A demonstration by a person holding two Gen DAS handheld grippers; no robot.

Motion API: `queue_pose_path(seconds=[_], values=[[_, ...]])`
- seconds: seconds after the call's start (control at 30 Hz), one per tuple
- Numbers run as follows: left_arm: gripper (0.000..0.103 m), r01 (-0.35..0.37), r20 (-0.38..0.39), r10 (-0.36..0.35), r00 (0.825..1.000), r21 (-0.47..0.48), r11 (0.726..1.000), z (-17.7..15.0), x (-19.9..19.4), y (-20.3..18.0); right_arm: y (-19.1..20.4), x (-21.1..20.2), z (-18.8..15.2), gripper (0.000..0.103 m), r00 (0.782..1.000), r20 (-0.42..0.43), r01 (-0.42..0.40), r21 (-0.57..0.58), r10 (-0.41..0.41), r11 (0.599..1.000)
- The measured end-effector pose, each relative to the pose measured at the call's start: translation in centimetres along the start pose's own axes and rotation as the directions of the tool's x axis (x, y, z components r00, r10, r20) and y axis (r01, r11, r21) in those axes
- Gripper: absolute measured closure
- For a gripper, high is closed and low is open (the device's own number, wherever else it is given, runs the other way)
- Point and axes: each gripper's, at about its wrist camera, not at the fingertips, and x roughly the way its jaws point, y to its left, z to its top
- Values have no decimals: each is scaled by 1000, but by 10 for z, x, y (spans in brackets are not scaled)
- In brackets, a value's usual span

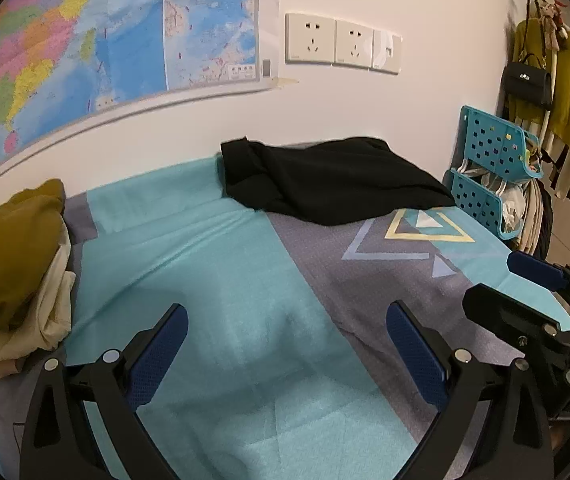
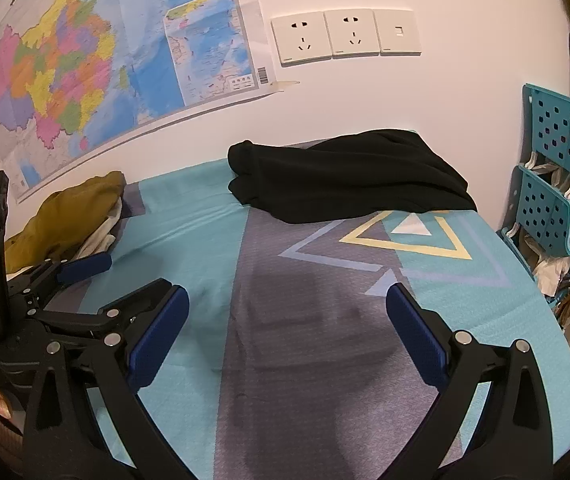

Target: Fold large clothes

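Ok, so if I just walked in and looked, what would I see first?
Probably the big colourful map taped on the wall above the bed. Next, the black garment lying in a heap at the far end of the teal and grey bedsheet, with a mustard-yellow pile of clothes on the left. Close up, both grippers, left and right, hover open over the bed.
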Motion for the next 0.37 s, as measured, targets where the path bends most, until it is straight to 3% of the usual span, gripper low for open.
queue_pose_path(seconds=[0.37], values=[[7, -8, -12, 8, 1000, -2, 1000, -1, 0, 0, 2, -2, 0, 6, 1000, -1, -1, -2, 1, 1000]])
